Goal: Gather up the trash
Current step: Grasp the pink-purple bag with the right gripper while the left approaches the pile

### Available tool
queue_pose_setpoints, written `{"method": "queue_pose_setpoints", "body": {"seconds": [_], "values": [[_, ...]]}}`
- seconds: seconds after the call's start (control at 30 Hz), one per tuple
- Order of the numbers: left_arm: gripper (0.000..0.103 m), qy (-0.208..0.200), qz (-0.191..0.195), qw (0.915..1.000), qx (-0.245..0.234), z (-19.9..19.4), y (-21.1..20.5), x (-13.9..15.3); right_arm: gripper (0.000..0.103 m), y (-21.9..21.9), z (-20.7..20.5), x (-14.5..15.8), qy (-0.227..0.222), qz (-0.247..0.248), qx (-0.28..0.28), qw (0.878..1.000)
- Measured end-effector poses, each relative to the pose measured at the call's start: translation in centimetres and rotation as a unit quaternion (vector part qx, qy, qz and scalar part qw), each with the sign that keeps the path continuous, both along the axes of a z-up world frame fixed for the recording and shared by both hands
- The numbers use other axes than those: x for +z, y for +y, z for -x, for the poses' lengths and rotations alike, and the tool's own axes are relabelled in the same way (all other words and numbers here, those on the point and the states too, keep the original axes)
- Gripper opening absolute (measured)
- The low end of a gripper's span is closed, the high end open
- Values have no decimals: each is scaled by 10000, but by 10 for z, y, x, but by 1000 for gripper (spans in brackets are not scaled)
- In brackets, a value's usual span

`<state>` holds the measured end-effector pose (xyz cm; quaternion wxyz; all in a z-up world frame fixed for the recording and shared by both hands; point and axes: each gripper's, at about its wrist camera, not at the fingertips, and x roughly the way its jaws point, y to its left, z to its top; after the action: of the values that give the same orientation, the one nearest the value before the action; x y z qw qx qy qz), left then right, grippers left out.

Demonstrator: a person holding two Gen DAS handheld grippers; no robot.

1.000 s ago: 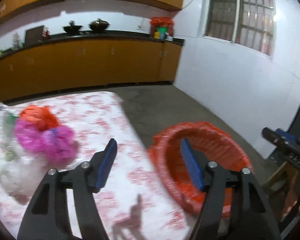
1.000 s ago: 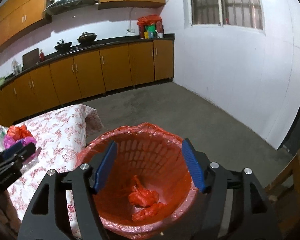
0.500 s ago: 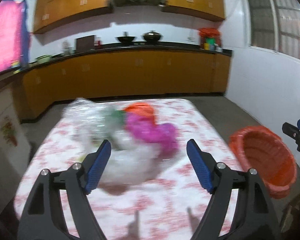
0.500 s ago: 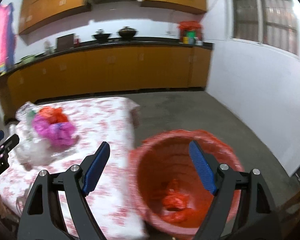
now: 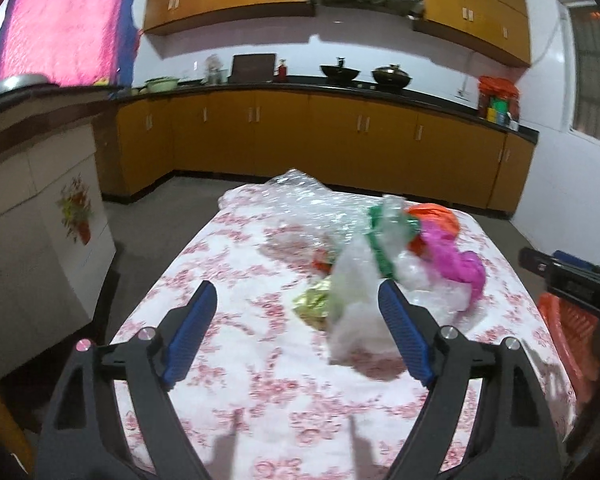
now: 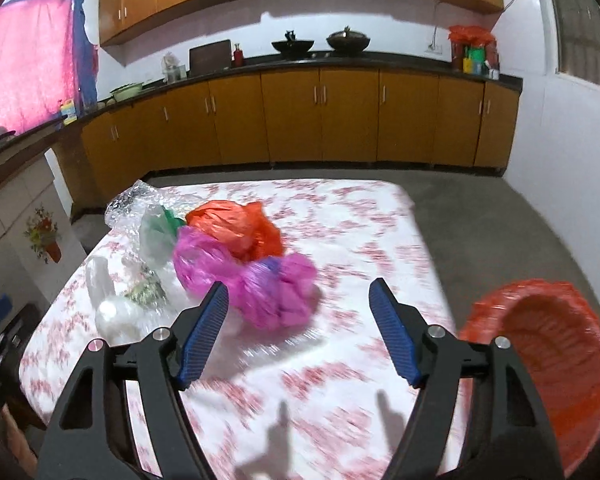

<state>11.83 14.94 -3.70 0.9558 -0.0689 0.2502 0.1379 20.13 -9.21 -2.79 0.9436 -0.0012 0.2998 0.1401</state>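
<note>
Table (image 6: 352, 220) with flowery cloth fills mid-frame; orange cupboards (image 6: 320, 116) behind; left gripper (image 5: 300, 332) and right gripper (image 6: 298, 328) both spread wide, holding nothing.

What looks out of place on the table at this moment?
A loose heap of crumpled plastic bags litters the floral tablecloth: a pink bag, an orange bag, clear bubble wrap and clear bags. That is the uncollected trash; the red-lined bin sits beside the table. Nothing looks spilled or damaged.
</note>
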Motion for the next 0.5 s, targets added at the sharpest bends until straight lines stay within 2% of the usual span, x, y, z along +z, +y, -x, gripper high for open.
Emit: {"method": "queue_pose_setpoints", "body": {"seconds": [0.2,0.3,0.4,0.5], "values": [[82,21,137,9998,129,4,18,-7,72,28,-33,-19,298,43,-142,9994],[82,29,165,9998,131,3,21,-9,62,34,-46,-31,509,183,-190,9984],[82,46,200,9997,96,2,23,-12,41,34,-50,-43,792,126,-73,9968],[82,57,245,9997,37,-1,23,-14,32,35,-44,-45,760,157,-13,9970]]}}
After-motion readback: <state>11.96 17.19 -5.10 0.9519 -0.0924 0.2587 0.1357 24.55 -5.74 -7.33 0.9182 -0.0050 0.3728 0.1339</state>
